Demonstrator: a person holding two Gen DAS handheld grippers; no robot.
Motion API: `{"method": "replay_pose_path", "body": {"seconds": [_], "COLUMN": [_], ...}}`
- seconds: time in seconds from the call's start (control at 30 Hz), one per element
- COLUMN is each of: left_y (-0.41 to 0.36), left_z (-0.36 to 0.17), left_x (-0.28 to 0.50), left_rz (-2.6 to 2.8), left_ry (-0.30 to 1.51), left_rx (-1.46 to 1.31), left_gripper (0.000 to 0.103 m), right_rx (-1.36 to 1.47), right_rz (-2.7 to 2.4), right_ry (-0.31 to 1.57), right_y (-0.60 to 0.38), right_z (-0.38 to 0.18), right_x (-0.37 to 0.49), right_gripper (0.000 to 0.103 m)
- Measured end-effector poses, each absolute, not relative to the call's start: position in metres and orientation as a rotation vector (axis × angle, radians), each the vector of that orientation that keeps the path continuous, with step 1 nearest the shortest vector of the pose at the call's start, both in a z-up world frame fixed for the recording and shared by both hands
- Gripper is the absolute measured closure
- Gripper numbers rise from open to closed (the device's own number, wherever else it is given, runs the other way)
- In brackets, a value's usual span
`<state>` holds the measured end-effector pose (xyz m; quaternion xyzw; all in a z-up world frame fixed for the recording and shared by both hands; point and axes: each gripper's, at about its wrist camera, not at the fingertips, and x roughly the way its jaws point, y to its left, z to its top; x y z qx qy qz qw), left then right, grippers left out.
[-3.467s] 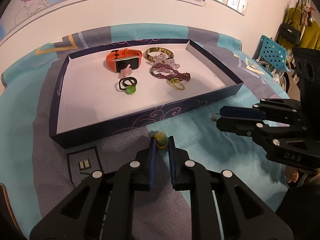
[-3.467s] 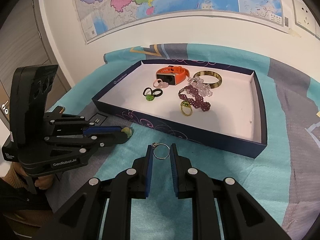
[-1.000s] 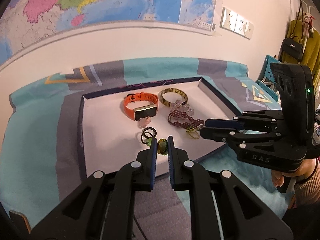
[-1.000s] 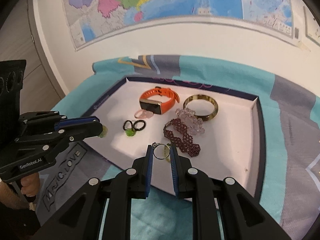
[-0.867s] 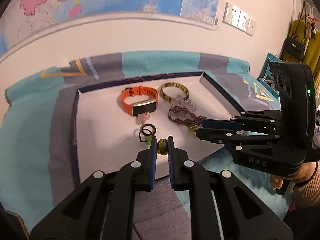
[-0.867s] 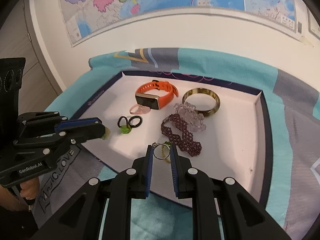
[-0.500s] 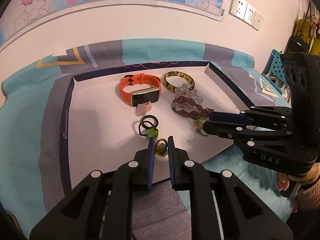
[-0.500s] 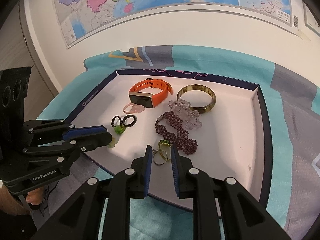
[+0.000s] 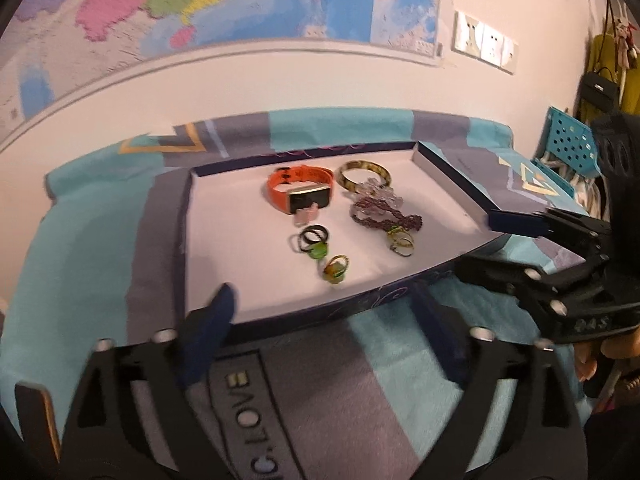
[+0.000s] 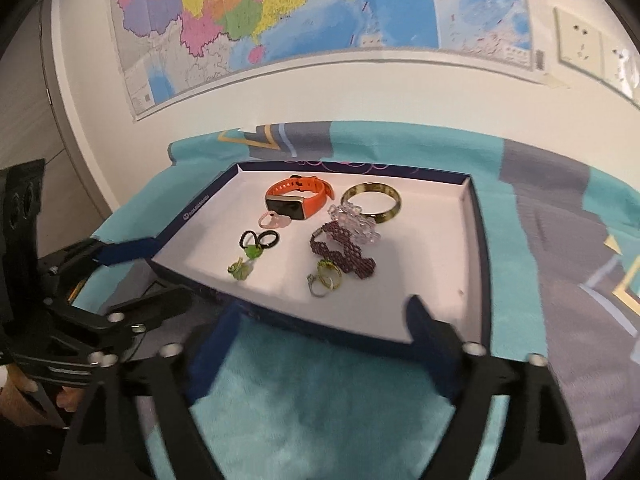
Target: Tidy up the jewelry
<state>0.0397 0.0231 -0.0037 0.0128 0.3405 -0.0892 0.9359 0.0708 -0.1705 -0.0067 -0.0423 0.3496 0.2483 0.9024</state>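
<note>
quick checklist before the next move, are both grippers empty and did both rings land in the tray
1. Left gripper open and empty: ok, jaws spread wide.
2. Right gripper open and empty: ok, jaws spread wide.
3. Yellow-green ring inside the tray: ok, lying on the white floor near the front wall.
4. Silver ring inside the tray: ok, beside the purple beaded bracelet.
5. Both grippers clear of the tray: ok, fingers sit in front of its front wall.
6. More jewelry left on the cloth: cannot tell, only part shows.

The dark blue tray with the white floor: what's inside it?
Inside the dark blue tray: an orange smartwatch, an olive bangle, a clear bead bracelet, a maroon beaded bracelet and several small rings. Whatever lies under the overlapping bracelets is hidden.
</note>
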Motion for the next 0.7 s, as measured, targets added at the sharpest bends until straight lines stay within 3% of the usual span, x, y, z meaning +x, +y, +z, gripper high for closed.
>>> {"method": "replay_pose_path", "body": {"seconds": [0.07, 0.7], "left_y": [0.026, 0.027], "left_z": [-0.001, -0.004], "left_x": [0.031, 0.005], "left_rz": [-0.156, -0.057], "left_ry": [0.673, 0.698], "left_rx": [0.023, -0.026], "left_gripper": [0.006, 0.006], "right_rx": [-0.094, -0.096], "right_rz": [0.493, 0.473], "right_ry": [0.715, 0.726], "right_y": [-0.173, -0.177], "right_z": [-0.007, -0.018], "right_x": [0.065, 0.033], "right_gripper": [0.006, 0.006]}}
